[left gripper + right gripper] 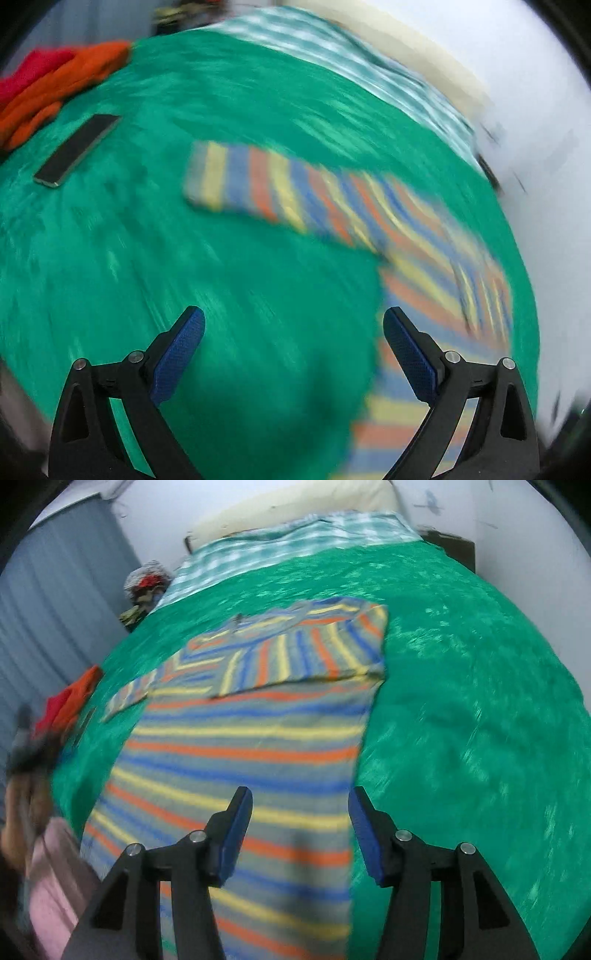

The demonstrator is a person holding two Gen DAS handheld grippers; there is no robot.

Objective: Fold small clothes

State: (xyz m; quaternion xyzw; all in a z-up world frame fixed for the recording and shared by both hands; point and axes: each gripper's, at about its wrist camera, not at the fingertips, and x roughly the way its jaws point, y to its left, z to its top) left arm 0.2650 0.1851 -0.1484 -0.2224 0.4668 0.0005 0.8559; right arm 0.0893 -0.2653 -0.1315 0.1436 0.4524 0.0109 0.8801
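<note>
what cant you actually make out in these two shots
- Striped shirt, left wrist view: motion blur smears it; near hem cut off by the bottom edge.
- Shirt collar, right wrist view: blurred and small.
- Red and orange clothes: cut off at the left edge.
- Left-edge figure: blurred.

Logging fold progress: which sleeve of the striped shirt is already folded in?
The sleeve on the shirt's right side in the right wrist view: it lies across the chest. The other sleeve sticks out flat on the green blanket.

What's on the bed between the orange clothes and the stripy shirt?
A dark flat phone lies on the green cover between the orange clothes and the striped shirt, in the left wrist view.
</note>
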